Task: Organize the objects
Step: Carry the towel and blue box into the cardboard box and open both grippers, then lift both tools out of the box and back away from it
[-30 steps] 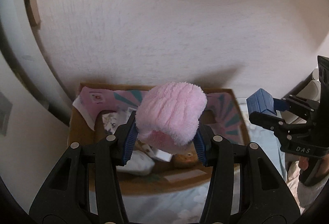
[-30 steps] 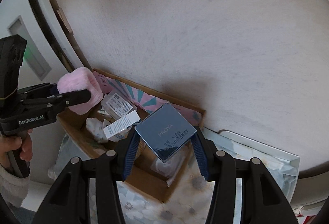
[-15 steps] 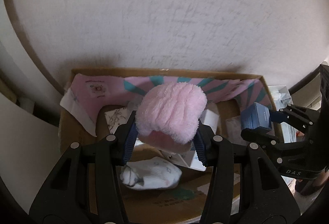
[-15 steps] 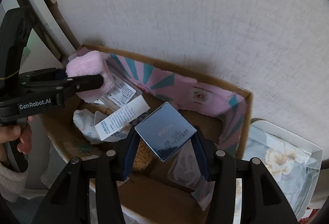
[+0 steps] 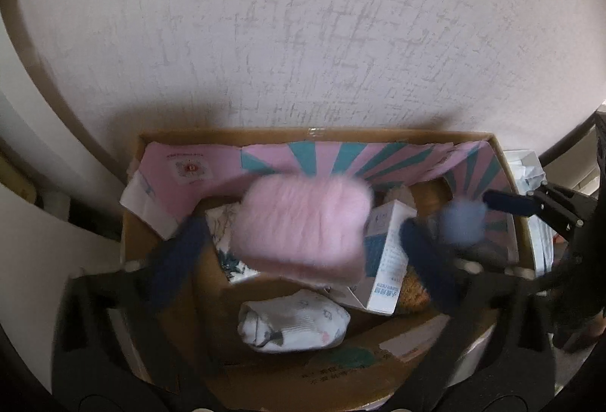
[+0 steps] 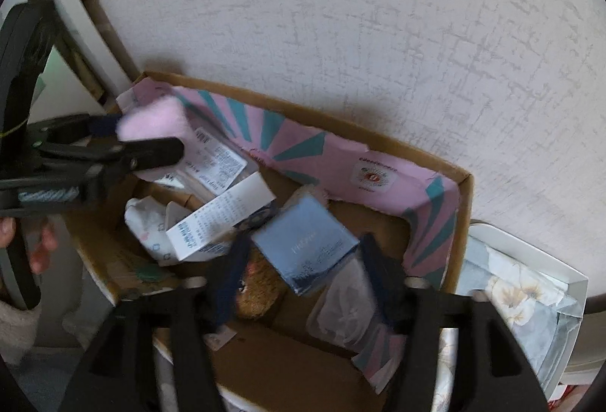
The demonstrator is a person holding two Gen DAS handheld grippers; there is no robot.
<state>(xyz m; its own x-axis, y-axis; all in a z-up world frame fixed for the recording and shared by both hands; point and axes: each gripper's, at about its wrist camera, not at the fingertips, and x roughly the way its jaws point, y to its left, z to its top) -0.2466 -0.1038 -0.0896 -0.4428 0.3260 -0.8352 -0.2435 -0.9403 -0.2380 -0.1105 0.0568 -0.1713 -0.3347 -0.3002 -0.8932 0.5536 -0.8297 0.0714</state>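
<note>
A cardboard box (image 5: 303,133) lined with pink and teal paper stands against a textured wall. In the left wrist view my left gripper (image 5: 303,234) hangs over it with its jaws opening. A fluffy pink cloth (image 5: 303,219) is blurred between the fingers, with a gap on each side. In the right wrist view my right gripper (image 6: 306,241) is over the right part of the box (image 6: 464,181), its jaws opening too. A dark blue carton (image 6: 306,245) lies loose between the spread fingers. The left gripper (image 6: 144,143) and pink cloth (image 6: 155,120) show at the left.
Inside the box lie a white sock (image 5: 291,325), a white and blue carton (image 5: 386,260), a brown fuzzy item (image 6: 261,294) and a clear bag (image 6: 341,306). A white tray (image 6: 568,279) with floral cloth stands right of the box. A hand (image 6: 38,253) grips the left handle.
Both grippers came down over the box, then spread their jaws. The pink cloth and the blue carton, clamped before, now sit free between the fingers and look lower.
</note>
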